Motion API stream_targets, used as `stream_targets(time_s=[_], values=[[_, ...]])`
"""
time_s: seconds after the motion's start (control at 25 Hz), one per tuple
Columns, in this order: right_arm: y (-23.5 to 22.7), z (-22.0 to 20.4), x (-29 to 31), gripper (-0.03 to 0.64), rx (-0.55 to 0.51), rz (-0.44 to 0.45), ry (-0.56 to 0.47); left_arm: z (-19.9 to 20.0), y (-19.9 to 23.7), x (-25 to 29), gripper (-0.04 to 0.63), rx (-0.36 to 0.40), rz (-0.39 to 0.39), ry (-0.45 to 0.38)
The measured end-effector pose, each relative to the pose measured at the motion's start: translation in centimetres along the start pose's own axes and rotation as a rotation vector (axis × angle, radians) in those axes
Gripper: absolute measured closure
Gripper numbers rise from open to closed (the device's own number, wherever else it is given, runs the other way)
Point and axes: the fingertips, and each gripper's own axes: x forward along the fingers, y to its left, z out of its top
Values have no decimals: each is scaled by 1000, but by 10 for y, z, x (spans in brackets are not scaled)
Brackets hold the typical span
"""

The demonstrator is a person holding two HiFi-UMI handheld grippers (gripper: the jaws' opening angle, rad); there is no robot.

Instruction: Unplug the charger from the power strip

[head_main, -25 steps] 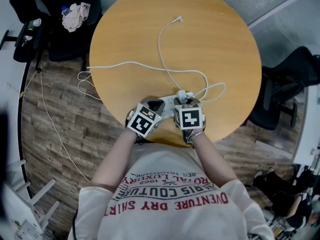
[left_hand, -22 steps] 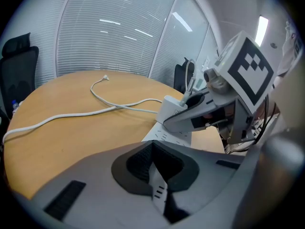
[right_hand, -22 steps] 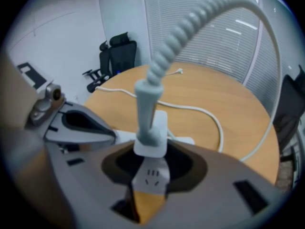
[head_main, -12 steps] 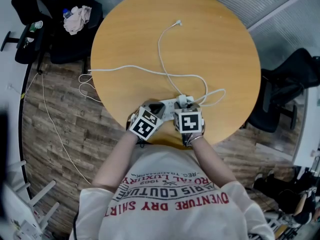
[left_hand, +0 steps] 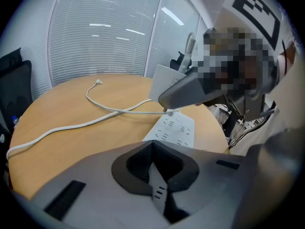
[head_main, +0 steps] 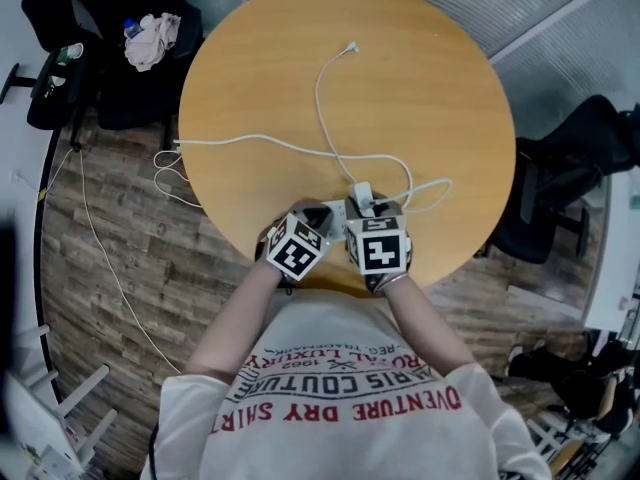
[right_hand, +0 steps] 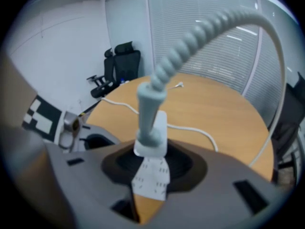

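Charger (right_hand: 151, 147): white, square, ribbed-necked; apparently clamped in right claw (right_hand: 152, 160).

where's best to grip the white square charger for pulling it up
Pinch the white square charger body across its flat sides, coming from above: the ribbed cable collar leaves its top, so the jaws straddle it, as the right gripper does.

The white charger (right_hand: 151, 136) stands upright, clamped between the right gripper's (right_hand: 152, 157) fingers. Its ribbed cable (head_main: 318, 93) rises from its top and trails toward 12 o'clock. Directly beneath it the flat white power strip (left_hand: 174, 130) lies at the desk's (head_main: 440, 88) 6 o'clock edge. Whether the prongs are out cannot be told.
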Motion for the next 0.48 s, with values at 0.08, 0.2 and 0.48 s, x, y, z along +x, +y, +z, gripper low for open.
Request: stream_targets(time_s=[0.08,0.2,0.48], values=[[-2,4,-1,462,8,1,-6,0,0,1,561,-7,-4,0],[-11,3,-3,462,18,-2,-13,2,0,2,562,-15,-11,7],[-6,17,-30,462,-42,57,-130,6,2,-8,561,-26,19,-3]])
